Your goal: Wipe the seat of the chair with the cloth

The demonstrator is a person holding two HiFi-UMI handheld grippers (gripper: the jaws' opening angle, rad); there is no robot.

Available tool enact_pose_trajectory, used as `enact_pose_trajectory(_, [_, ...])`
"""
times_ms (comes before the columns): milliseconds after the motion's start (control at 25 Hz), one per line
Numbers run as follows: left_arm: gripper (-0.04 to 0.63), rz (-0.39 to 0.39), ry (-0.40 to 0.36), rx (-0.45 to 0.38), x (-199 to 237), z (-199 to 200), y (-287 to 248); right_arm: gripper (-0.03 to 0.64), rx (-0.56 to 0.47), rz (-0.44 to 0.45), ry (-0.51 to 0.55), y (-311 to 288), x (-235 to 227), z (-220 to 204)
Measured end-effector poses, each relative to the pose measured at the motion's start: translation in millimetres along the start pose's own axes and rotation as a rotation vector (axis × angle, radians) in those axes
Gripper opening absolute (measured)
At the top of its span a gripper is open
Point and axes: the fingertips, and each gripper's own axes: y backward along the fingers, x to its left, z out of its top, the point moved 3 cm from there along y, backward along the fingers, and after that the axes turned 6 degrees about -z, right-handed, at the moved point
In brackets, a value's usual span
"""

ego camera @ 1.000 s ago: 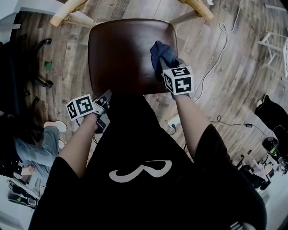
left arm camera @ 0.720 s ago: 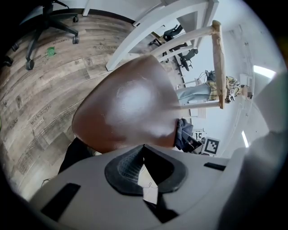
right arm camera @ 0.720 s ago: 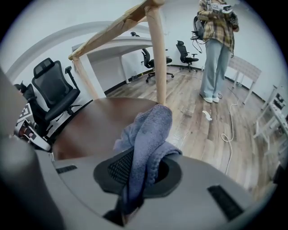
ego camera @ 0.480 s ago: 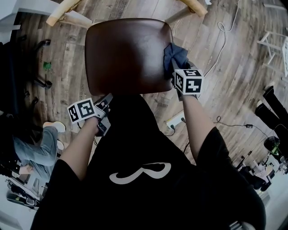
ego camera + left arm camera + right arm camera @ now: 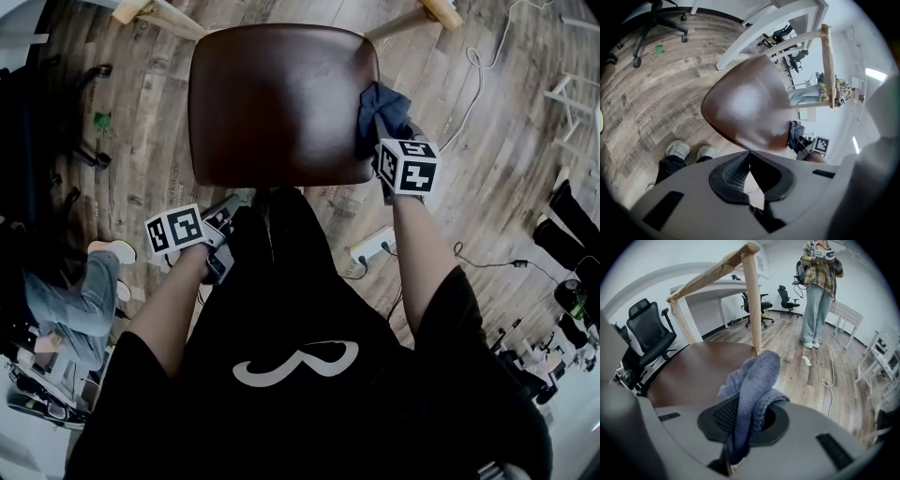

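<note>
**Item: blue-grey terry cloth (image 5: 750,394), pinched in the right gripper (image 5: 745,420), at the right edge of a chair seat (image 5: 281,103).**

Cloth: soft looped weave, bunched into a thick fold. The right gripper's jaws are clamped on it, with the loose end bulging out past them. In the head view the cloth (image 5: 380,111) lies over the seat's right rim, towards the near corner. Seat: dark brown, smooth and glossy, a rounded square on pale round wooden legs (image 5: 752,301). Left gripper (image 5: 750,178): dark ribbed pads pressed together at the tips with nothing between them, held off the seat's near-left corner. Both grippers carry cubes with black-and-white square markers; no legible writing. Surroundings: grey-brown wood-plank floor (image 5: 469,187), white power strip (image 5: 372,247), black office chair (image 5: 649,329).
</note>
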Motion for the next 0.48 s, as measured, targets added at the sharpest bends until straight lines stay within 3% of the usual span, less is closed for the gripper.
enact_pose_trajectory(280, [0.014, 0.008, 0.010, -0.001, 24, 0, 18, 0.044, -0.064, -0.030, -0.006, 17, 26, 17])
enact_pose_trajectory(480, [0.014, 0.020, 0.007, -0.002, 41, 6, 43, 0.044, -0.105, 0.068, 0.027, 31, 94, 37])
